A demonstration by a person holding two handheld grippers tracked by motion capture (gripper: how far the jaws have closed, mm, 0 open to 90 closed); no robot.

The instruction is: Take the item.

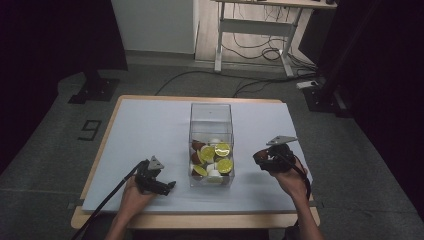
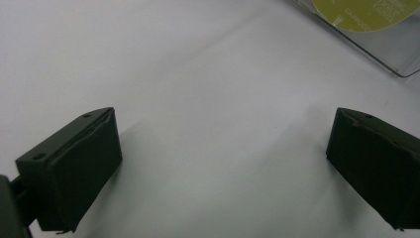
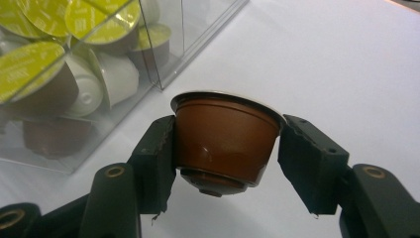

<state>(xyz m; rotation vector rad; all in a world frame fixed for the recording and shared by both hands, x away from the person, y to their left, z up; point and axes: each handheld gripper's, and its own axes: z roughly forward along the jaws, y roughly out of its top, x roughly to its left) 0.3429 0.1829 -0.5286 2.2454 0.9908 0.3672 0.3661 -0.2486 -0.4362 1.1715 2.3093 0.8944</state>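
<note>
1. Right gripper [image 3: 225,158] is pinching a brown coffee capsule [image 3: 224,141] by its sides, just right of the clear box [image 1: 211,145].
2. Left gripper [image 2: 223,168] sits near the box's left front corner, jaws spread wide with nothing but bare white table [image 1: 145,130] between them.
3. The box stands mid-table, holding a pile of capsules [image 1: 214,157]: green lids, some brown bodies, some white.

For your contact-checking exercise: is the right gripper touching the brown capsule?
Touching. The right gripper view shows the right gripper with both jaws pressed against the sides of the brown capsule, lifting it clear of the white table.
</note>
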